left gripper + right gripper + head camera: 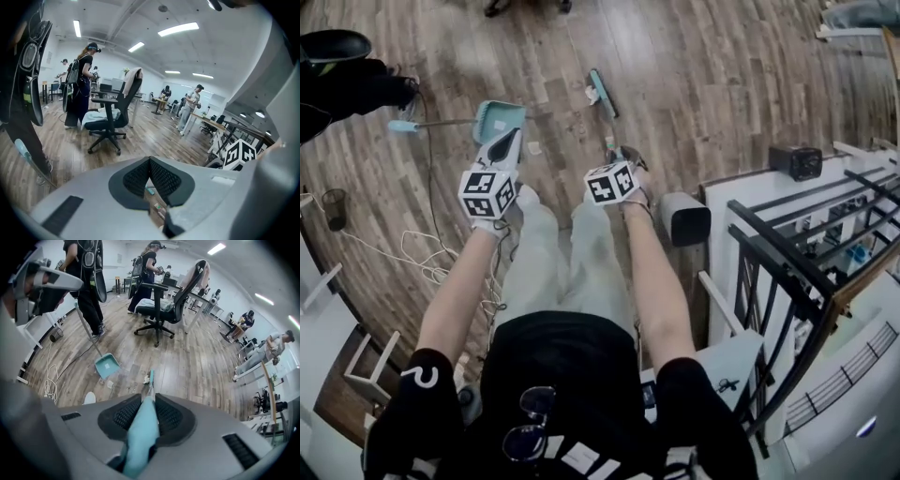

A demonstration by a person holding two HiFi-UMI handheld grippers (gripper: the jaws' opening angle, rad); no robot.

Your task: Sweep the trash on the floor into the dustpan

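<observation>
A teal dustpan (500,117) rests on the wooden floor, its long handle (431,123) running off to the left; it also shows in the right gripper view (107,364). The teal broom head (602,92) lies further out, next to a white scrap of trash (591,92). Another scrap (534,147) lies near the dustpan. My right gripper (622,154) is shut on the teal broom handle (140,427), which runs down to the broom head (151,377). My left gripper (502,148) hovers above the dustpan's near side. Its jaws are shut on nothing (150,176).
White cables (422,253) trail over the floor at the left, near a small black bin (335,206). A white box (684,218) and a black railing (787,253) stand close on the right. An office chair (159,305) and standing people occupy the room beyond.
</observation>
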